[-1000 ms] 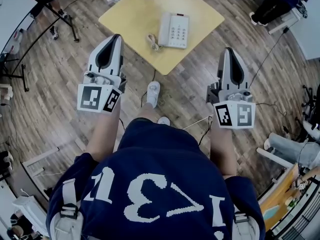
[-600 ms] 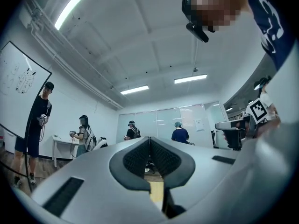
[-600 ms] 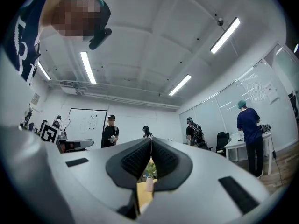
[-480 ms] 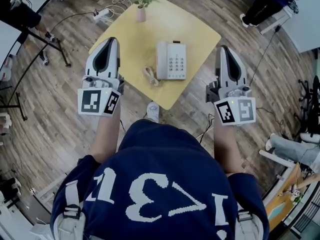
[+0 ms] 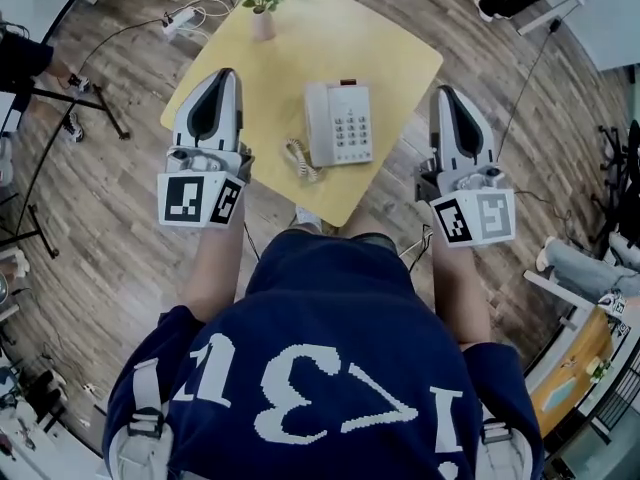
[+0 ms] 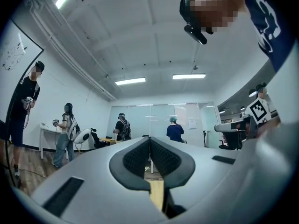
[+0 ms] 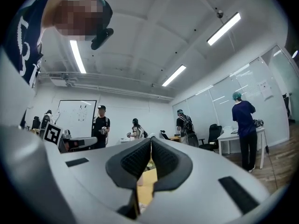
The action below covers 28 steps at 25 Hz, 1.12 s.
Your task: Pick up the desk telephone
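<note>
Yellow table [image 5: 392, 56]; desk telephone [image 5: 338, 125] between left tongs [image 5: 223, 72] and right tongs [image 5: 447, 90]

One desk telephone [image 5: 339, 123], one yellow table [image 5: 392, 50], one flower vase [image 5: 262, 22], and two grippers: left gripper [image 5: 226, 74] and right gripper [image 5: 445, 91].

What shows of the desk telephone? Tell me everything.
The desk telephone is a pale grey, plastic-looking set lying flat on the yellow table, toward the edge nearest the person. Its handset rests in the cradle along the left side, and the keypad, with rows of buttons, fills the right. A coiled cord bunches on the table by its near left corner. Only the table touches it.
</note>
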Available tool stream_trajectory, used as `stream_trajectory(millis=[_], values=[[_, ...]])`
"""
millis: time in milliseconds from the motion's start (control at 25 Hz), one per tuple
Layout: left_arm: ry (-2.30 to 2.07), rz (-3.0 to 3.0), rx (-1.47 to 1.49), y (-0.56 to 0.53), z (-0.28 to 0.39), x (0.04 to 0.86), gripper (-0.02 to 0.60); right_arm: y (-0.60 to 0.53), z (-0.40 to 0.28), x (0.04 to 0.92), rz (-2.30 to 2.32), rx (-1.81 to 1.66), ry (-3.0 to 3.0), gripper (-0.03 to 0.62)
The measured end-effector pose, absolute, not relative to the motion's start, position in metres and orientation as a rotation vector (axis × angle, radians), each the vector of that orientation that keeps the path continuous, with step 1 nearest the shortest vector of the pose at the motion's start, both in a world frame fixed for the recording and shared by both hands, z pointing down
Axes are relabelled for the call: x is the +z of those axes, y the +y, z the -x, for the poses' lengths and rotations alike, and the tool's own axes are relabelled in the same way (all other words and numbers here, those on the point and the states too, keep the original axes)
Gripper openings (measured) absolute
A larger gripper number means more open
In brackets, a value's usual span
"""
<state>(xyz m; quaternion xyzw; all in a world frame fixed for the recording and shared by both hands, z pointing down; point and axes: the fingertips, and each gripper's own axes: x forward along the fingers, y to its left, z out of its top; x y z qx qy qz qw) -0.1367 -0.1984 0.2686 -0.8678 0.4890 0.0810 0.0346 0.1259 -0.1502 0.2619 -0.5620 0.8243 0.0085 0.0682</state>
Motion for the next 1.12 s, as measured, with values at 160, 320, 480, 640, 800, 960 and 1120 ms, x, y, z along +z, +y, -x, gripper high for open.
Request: stream_trajectory(millis=[160, 320, 480, 640, 800, 960, 1120], values=[[1.527, 2.682, 0.21, -0.206, 0.129, 0.277, 0.015, -0.17, -0.13, 0.269, 1.656, -0.041, 2.502, 0.028], [1.567, 2.683, 0.195, -0.213, 0.123, 0.281, 0.016, -0.187, -0.127, 0.272, 1.591, -0.054, 2.571, 0.028], [1.549, 2.695, 0.166, -0.221, 0.112, 0.284, 0.017, -0.206, -0.138, 0.274, 1.569, -0.087, 2.566, 0.028], [1.545, 2.746, 0.118, -0.227, 0.102, 0.303, 0.017, -0.218, -0.143, 0.288, 1.548, -0.141, 2.575, 0.029], [1.596, 2.789, 0.111, -0.231, 0.102, 0.326, 0.017, -0.225, -0.146, 0.314, 1.539, -0.215, 2.606, 0.029], [1.588, 2.863, 0.122, -0.232, 0.097, 0.346, 0.018, -0.23, -0.148, 0.346, 1.519, -0.364, 2.643, 0.029], [1.607, 3.006, 0.303, -0.237, 0.096, 0.365, 0.093, -0.233, -0.145, 0.386, 1.467, -0.52, 2.721, 0.029]])
